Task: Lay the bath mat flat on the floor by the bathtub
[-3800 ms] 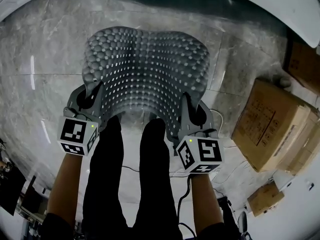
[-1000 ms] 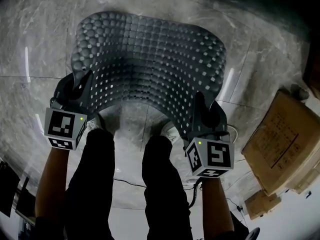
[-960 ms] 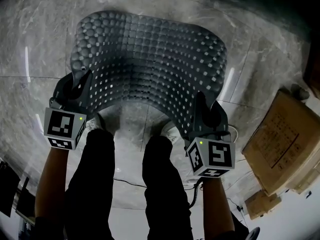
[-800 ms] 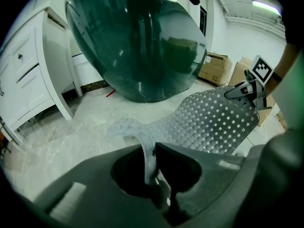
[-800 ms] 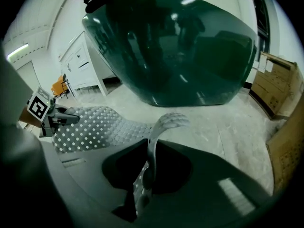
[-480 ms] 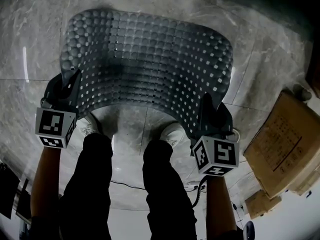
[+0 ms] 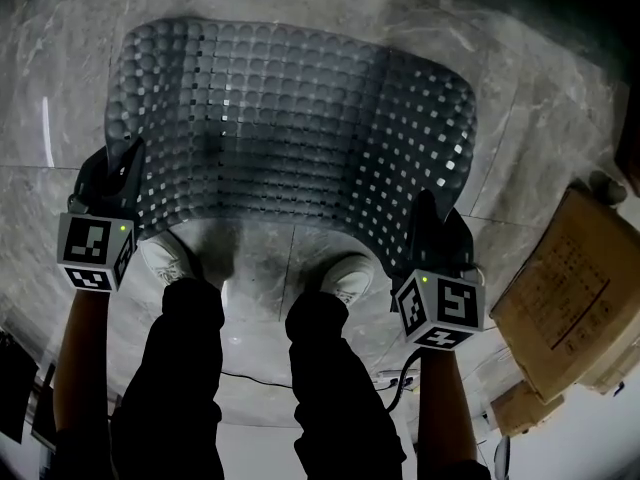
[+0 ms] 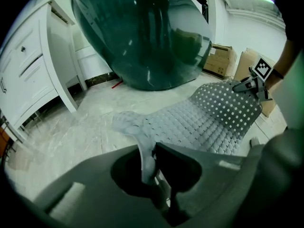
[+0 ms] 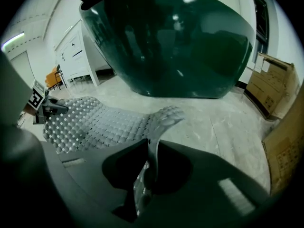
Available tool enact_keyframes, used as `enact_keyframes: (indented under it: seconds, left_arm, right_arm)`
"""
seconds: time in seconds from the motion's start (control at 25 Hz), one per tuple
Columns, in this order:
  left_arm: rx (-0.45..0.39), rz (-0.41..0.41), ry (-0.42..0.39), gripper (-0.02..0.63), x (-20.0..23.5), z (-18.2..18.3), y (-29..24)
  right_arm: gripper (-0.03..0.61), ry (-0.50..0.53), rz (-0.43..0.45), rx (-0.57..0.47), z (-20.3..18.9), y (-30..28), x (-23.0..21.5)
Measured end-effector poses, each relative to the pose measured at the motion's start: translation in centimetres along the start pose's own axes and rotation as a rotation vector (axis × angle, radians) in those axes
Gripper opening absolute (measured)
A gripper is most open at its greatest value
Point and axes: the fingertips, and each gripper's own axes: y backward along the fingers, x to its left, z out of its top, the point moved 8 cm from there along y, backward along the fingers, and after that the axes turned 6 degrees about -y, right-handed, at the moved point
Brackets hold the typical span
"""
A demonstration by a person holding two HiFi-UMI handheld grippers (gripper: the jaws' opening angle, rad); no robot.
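Observation:
A grey bubbled bath mat (image 7: 290, 128) with small square holes stretches out over the marble floor (image 7: 540, 98), held up along its near edge. My left gripper (image 7: 118, 173) is shut on the mat's near left corner, and the pinched mat (image 8: 147, 151) shows in the left gripper view. My right gripper (image 7: 432, 230) is shut on the near right corner, where the mat (image 9: 151, 148) runs between its jaws. The dark green bathtub (image 8: 142, 32) stands just beyond the mat's far edge and looms as the bathtub (image 9: 175, 37) in the right gripper view.
The person's two legs and white shoes (image 7: 345, 278) stand between the grippers, just behind the mat. Cardboard boxes (image 7: 570, 298) sit on the floor to the right. A white cabinet (image 8: 33, 65) stands left of the tub. A cable (image 7: 400, 373) lies by the right foot.
Both grippers have spread apart and moved lower, pulling the mat wider and flatter over the floor. The mat's far edge has spread out toward the tub.

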Motion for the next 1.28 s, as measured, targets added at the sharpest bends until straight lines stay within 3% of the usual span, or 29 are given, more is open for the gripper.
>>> enact_keyframes:
  seconds: [0.84, 1.28]
  left_arm:
    - [0.002, 0.096, -0.033, 0.038, 2.8, -6.6, -4.5]
    - [0.027, 0.087, -0.017, 0.051, 4.0, -8.8, -6.3]
  right_arm:
    - [0.058, -0.004, -0.104, 0.006, -4.9, -5.0, -5.5]
    - [0.075, -0.021, -0.129, 0.023, -6.6, -7.0, -7.5]
